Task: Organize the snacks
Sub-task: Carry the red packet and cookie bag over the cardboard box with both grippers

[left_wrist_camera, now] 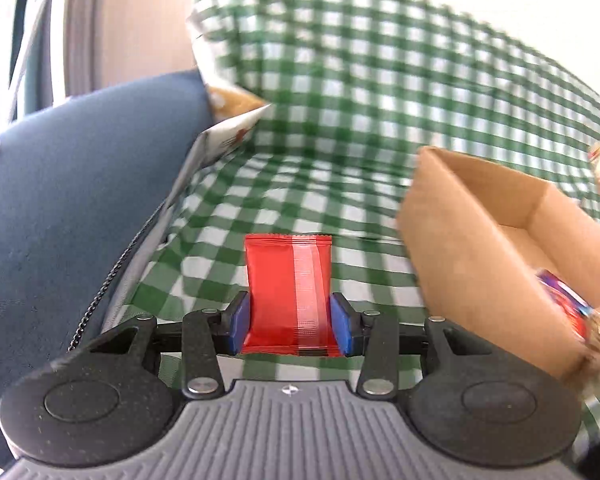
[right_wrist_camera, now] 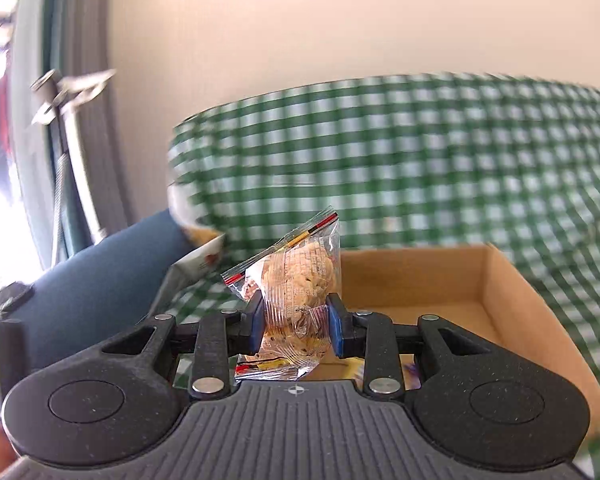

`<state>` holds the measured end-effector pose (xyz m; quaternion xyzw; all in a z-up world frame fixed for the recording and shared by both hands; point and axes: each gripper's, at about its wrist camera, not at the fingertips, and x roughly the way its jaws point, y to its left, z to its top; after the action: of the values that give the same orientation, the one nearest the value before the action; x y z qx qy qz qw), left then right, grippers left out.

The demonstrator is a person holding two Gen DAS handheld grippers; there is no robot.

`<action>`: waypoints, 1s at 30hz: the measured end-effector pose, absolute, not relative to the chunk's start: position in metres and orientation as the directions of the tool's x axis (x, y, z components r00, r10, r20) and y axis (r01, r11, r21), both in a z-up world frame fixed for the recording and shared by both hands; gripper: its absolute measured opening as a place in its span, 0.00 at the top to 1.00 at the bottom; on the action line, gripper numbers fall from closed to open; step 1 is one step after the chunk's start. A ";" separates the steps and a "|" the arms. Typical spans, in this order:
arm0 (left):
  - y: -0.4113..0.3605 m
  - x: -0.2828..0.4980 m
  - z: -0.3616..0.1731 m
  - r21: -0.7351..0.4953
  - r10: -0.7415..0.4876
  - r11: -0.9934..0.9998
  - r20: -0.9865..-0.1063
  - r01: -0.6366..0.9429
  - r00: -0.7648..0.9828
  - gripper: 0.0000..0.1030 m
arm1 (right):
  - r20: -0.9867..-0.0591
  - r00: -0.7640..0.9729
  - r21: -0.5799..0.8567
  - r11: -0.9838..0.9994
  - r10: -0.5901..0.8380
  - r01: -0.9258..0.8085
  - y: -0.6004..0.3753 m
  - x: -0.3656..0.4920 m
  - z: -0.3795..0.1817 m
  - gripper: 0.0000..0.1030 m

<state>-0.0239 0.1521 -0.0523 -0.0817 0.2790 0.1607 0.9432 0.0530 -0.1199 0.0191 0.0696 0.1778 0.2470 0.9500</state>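
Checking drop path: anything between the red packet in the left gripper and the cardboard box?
Left wrist view: only bare green checked cloth lies between the red packet, clamped in the left gripper, and the cardboard box. No snack in that gap.

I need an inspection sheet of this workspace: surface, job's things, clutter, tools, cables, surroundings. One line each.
Surface: green checked cloth, blurred.
Job's things: cardboard box with a wrapped snack inside; red packet; clear cookie bag.
Clutter: white snack bag beside a blue cushion.
Tools: left tool shut on the red packet; right tool shut on the cookie bag.
Cables: nothing seen.
Surroundings: cream wall, window frame.
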 end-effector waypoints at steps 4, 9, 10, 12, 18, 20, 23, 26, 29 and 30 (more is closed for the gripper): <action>0.130 -0.040 -0.043 -0.071 0.213 0.953 -0.531 -0.294 0.820 0.54 | -0.255 0.835 0.254 0.867 0.487 -0.428 -0.133 0.049 0.015 0.68; 0.105 -0.046 -0.034 -0.067 0.175 0.967 -0.529 -0.247 0.830 0.54 | -0.223 0.822 0.234 0.847 0.525 -0.477 -0.135 0.044 0.014 0.68; 0.101 -0.046 -0.030 -0.067 0.172 0.968 -0.526 -0.243 0.833 0.54 | -0.215 0.821 0.233 0.844 0.529 -0.482 -0.135 0.044 0.014 0.68; 0.093 -0.044 -0.020 -0.078 0.166 0.968 -0.513 -0.238 0.842 0.54 | -0.205 0.820 0.244 0.839 0.534 -0.485 -0.136 0.047 0.014 0.68; 0.058 -0.028 0.017 -0.081 0.129 0.979 -0.455 -0.185 0.881 0.54 | -0.181 0.840 0.292 0.843 0.512 -0.452 -0.149 0.061 0.009 0.68; 0.046 -0.019 0.030 -0.073 0.113 0.985 -0.434 -0.160 0.894 0.54 | -0.167 0.854 0.319 0.846 0.494 -0.427 -0.155 0.066 0.009 0.68; 0.033 0.000 0.048 -0.067 0.080 0.991 -0.412 -0.118 0.908 0.54 | -0.144 0.881 0.358 0.854 0.451 -0.378 -0.166 0.071 0.008 0.68; 0.017 0.016 0.063 -0.064 0.050 0.995 -0.393 -0.081 0.918 0.54 | -0.126 0.912 0.387 0.866 0.391 -0.318 -0.176 0.075 0.006 0.68; 0.001 0.033 0.073 -0.062 0.022 0.997 -0.375 -0.049 0.927 0.54 | -0.111 0.939 0.411 0.875 0.327 -0.256 -0.187 0.078 0.003 0.68; -0.004 0.040 0.075 -0.061 0.015 0.997 -0.371 -0.040 0.928 0.54 | -0.104 0.945 0.420 0.875 0.309 -0.239 -0.191 0.078 0.003 0.68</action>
<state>0.0402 -0.0036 0.0751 -0.0336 0.1886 0.0141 0.9814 0.0784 -0.1907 0.0026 0.2055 0.0844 0.1420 0.9646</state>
